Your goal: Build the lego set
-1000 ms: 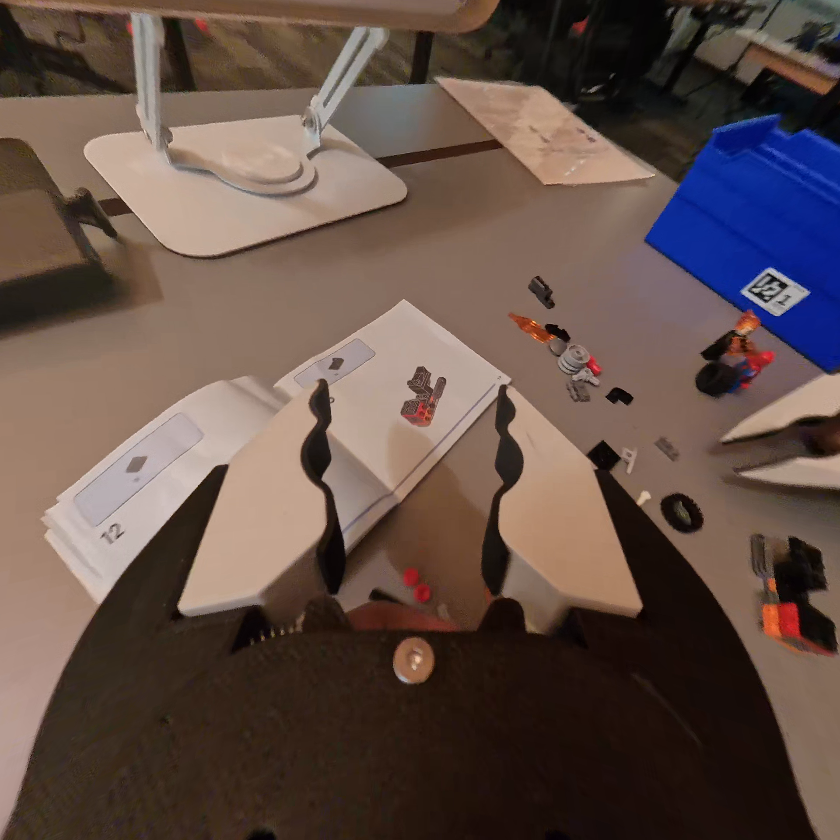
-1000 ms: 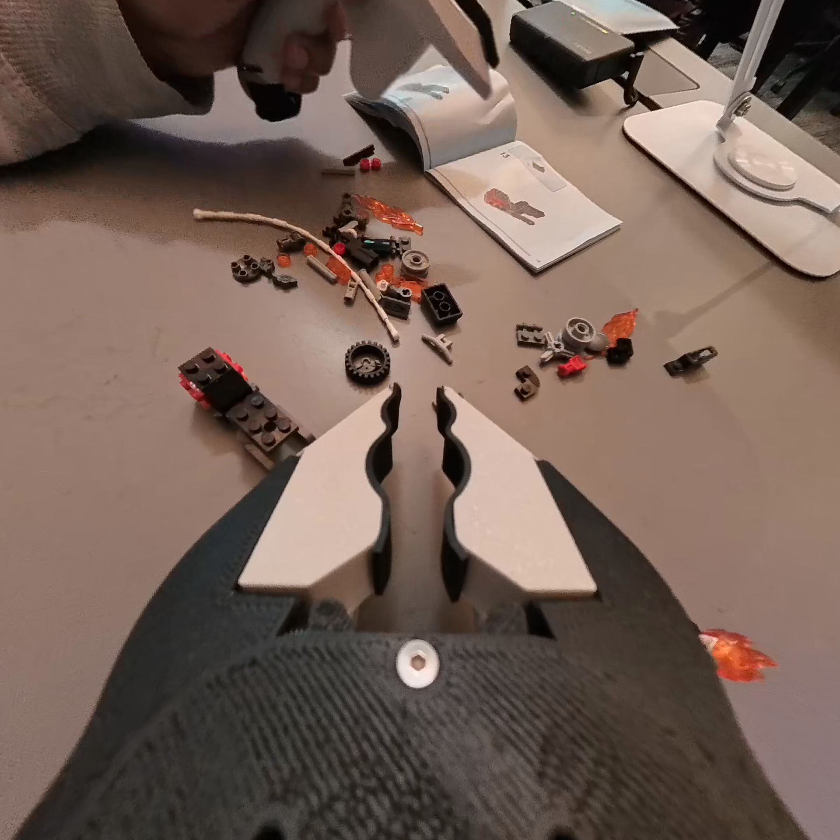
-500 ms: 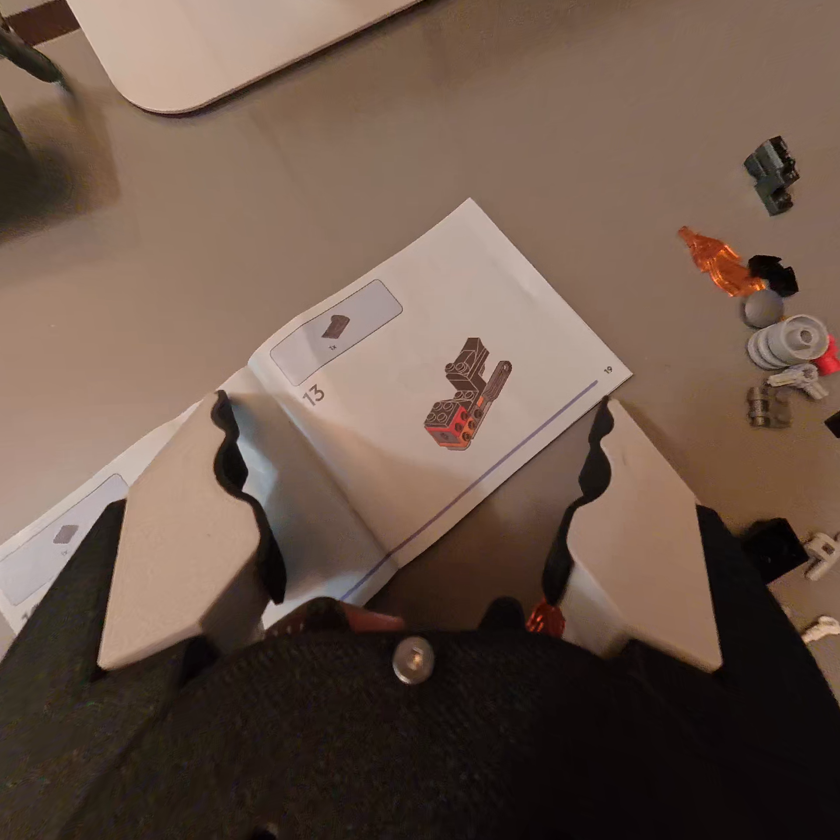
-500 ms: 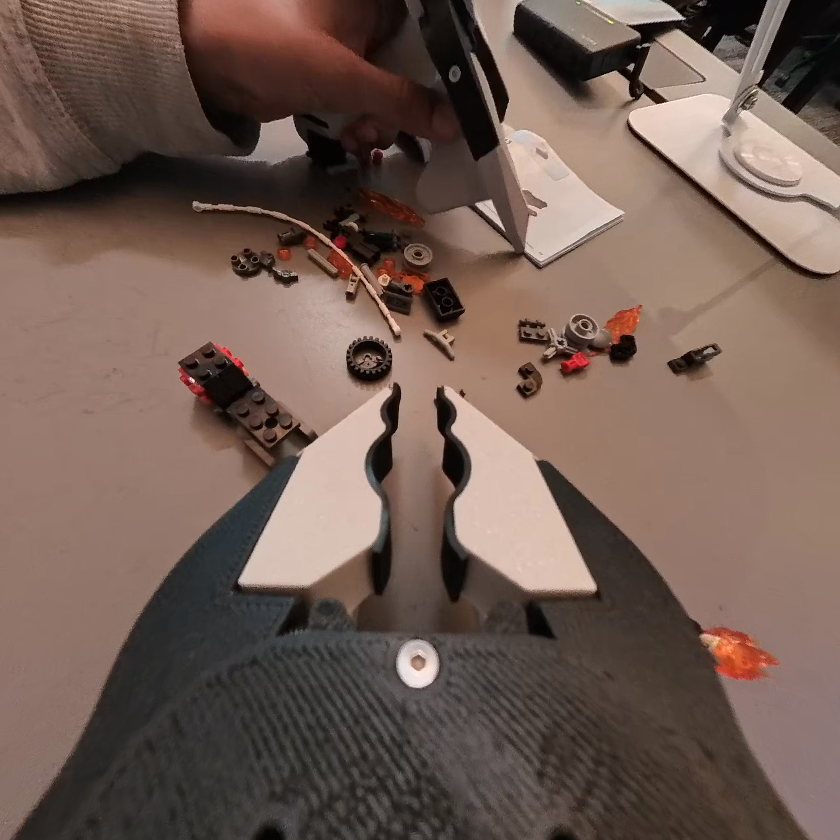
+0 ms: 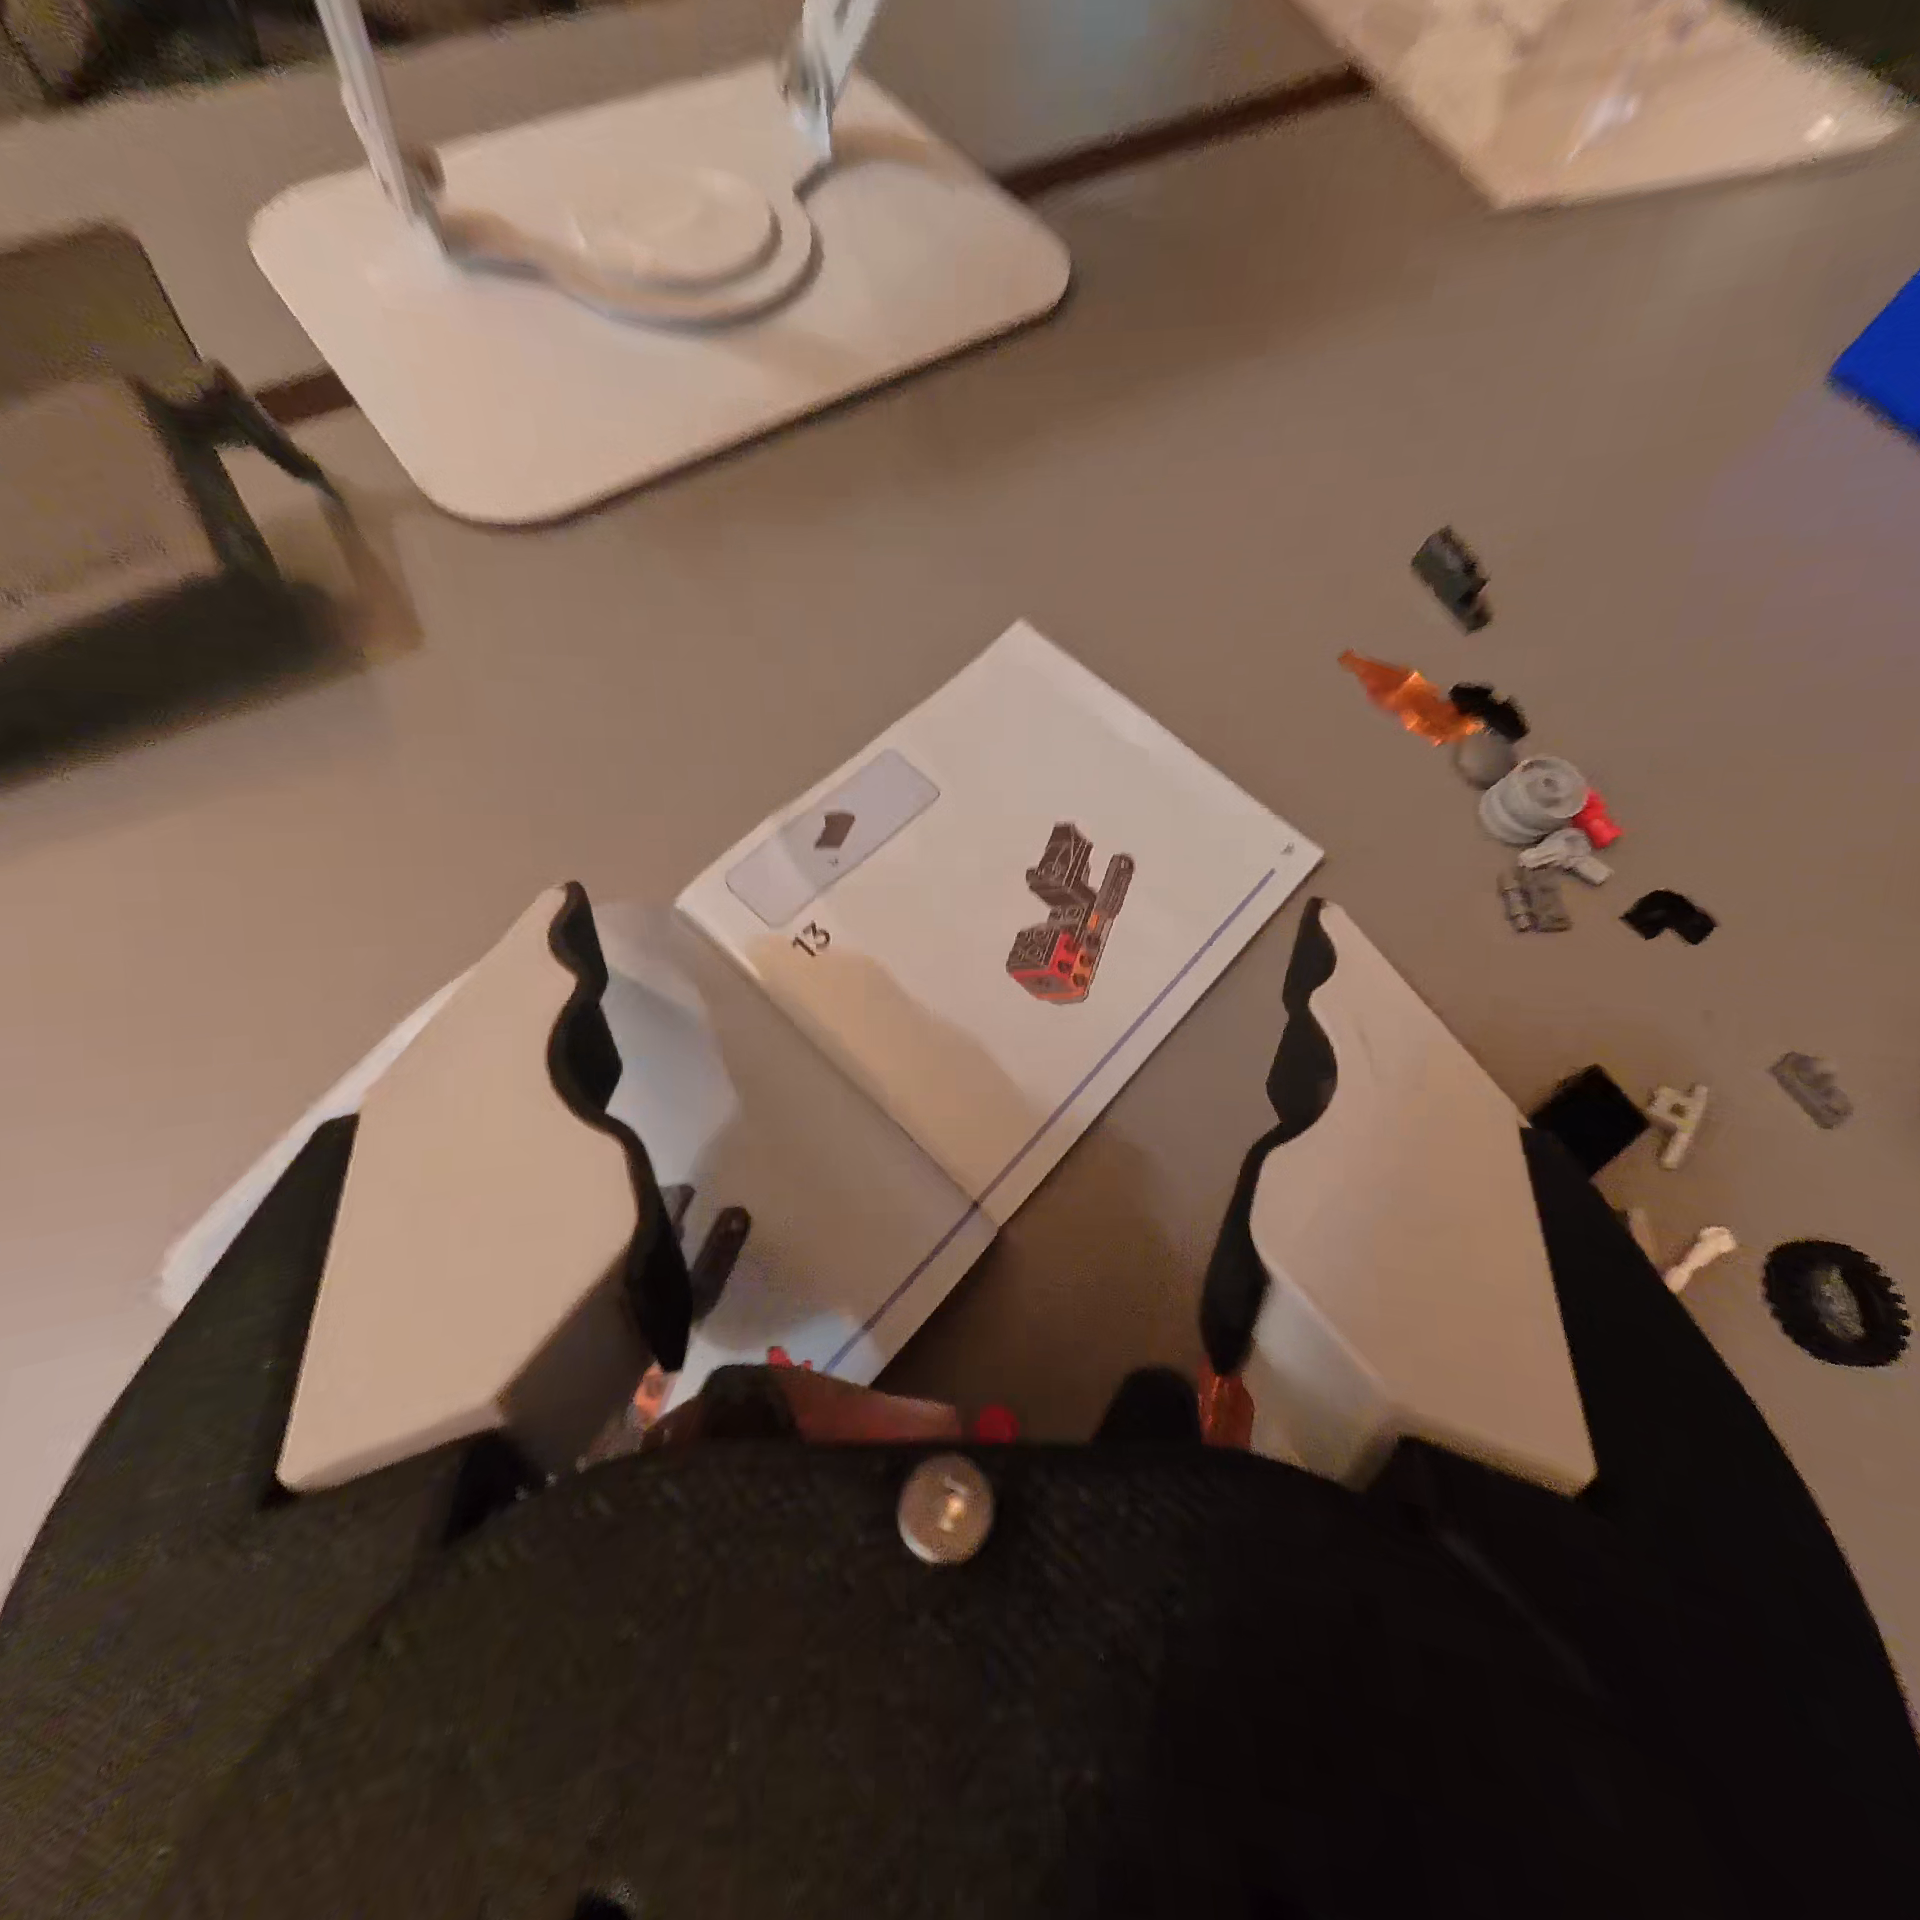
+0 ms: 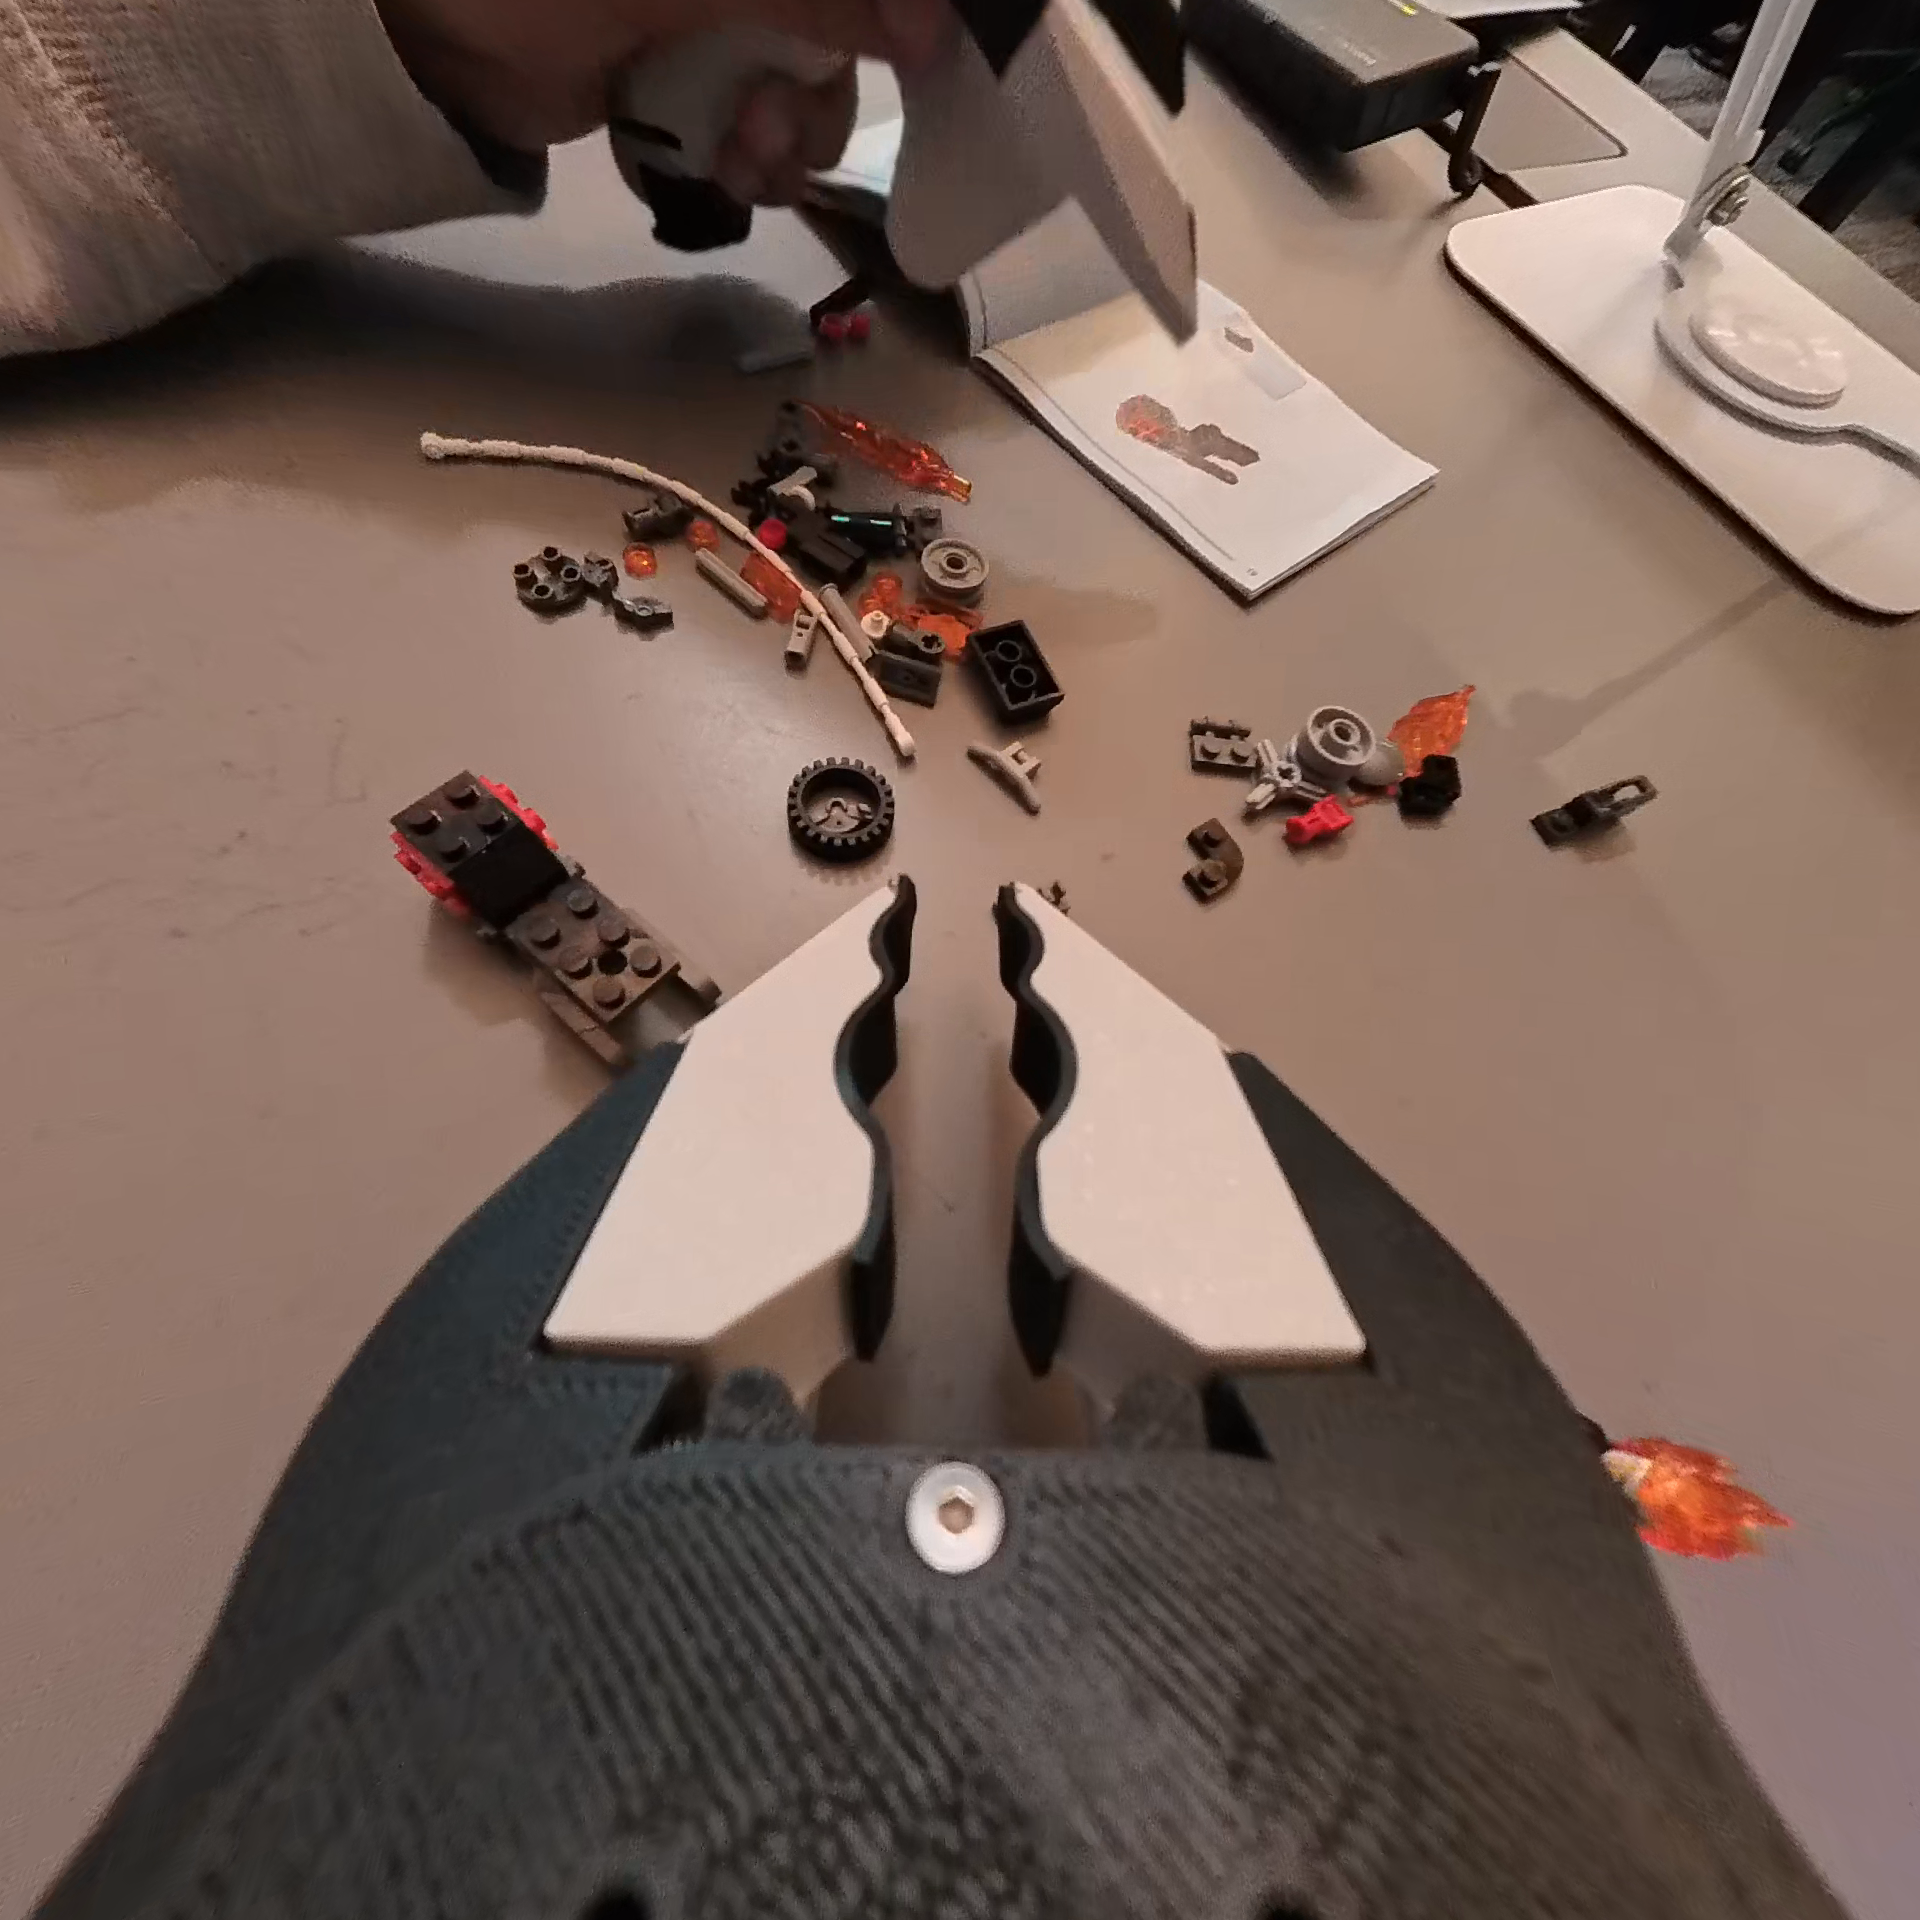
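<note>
My left gripper (image 5: 940, 904) is open wide and empty, hovering over the open instruction booklet (image 5: 1039, 904). In the right wrist view that gripper (image 6: 1049, 177) is held by a hand above the booklet (image 6: 1226, 457). My right gripper (image 6: 951, 894) is open a narrow gap and empty, low over the table. A partly built black and red lego model (image 6: 520, 894) lies just left of its fingers. A black tyre (image 6: 840, 808) lies just ahead. Loose pieces lie in a pile (image 6: 831, 561) with a white string (image 6: 665, 499), and in a smaller group (image 6: 1330, 769) to the right.
A white lamp stand base (image 5: 665, 281) stands behind the booklet. A dark box (image 5: 114, 530) sits at far left, a blue bin corner (image 5: 1886, 364) at right. An orange flame piece (image 6: 1688, 1496) lies beside my right gripper. A sleeved arm (image 6: 208, 156) reaches in from top left. It is some 12 cm from my right tips to the orange flame piece (image 6: 1688, 1496).
My left gripper dipped close to the booklet with jaws widening, then lifted and tilted back up. The right gripper has stayed still with the same narrow gap.
</note>
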